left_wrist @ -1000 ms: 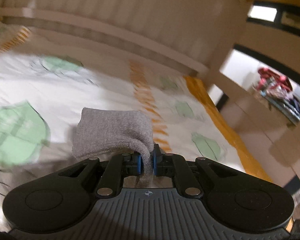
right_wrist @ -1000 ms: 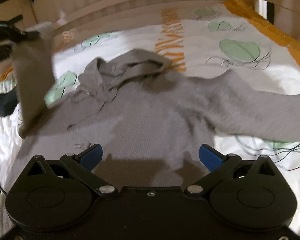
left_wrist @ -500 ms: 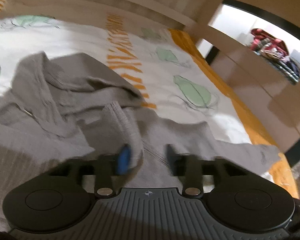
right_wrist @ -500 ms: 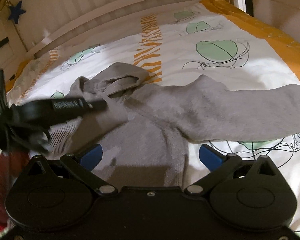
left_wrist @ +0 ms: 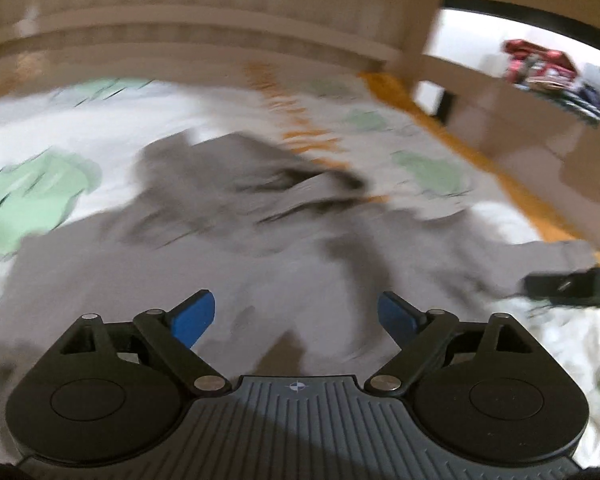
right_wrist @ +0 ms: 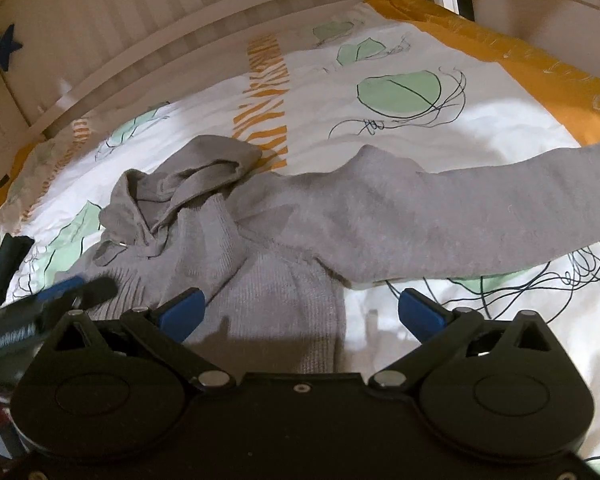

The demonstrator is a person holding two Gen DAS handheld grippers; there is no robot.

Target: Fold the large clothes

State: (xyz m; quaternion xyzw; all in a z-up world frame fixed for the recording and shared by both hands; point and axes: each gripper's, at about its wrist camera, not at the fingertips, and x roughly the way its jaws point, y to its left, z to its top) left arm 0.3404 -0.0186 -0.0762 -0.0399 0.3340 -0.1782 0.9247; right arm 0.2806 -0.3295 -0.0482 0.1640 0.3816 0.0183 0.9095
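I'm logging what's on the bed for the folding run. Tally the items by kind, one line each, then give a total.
Grey hooded sweater: 1
Patterned bed cover: 1
Dark cloth item at the left edge, too small to identify: 1
Grippers, left gripper and right gripper, both open and empty: 2
Total: 5
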